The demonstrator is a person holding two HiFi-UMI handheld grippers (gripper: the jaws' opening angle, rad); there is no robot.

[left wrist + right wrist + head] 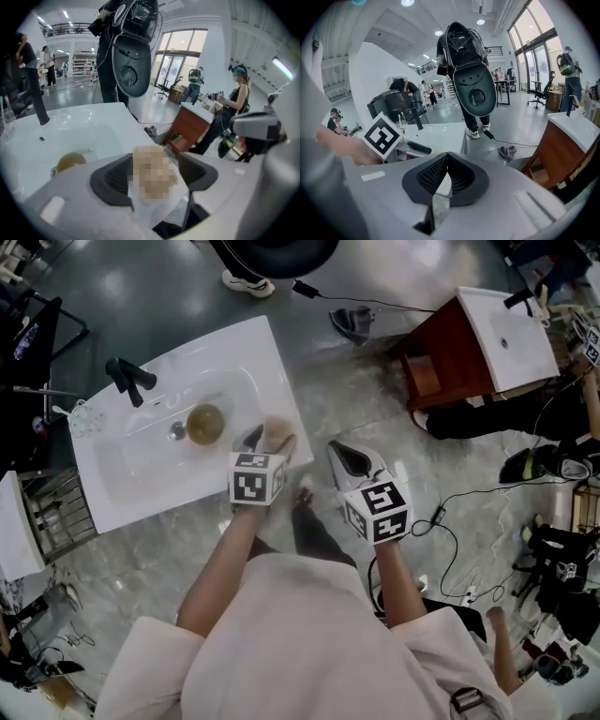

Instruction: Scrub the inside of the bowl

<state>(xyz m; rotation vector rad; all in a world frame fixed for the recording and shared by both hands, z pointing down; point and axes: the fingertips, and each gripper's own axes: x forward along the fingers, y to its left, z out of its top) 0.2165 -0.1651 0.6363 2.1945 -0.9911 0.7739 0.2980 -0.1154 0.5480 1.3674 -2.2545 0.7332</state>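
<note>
A brown-amber bowl (205,423) (70,161) lies in the basin of the white sink (272,362), beside the drain. My left gripper (267,439) (154,165) hovers over the sink's front right corner, to the right of the bowl. Its jaws stand wide apart, with a beige scrubbing pad (277,433) (152,171) loose between them; a mosaic patch blurs it. My right gripper (352,461) (446,161) is over the floor to the right of the sink, shut with nothing in it.
A black faucet (129,381) (40,105) stands at the sink's back left. A second sink on a wooden cabinet (511,334) stands to the far right. Cables (450,540) and a grey rag (354,322) lie on the floor. A wire rack (56,512) is at the left.
</note>
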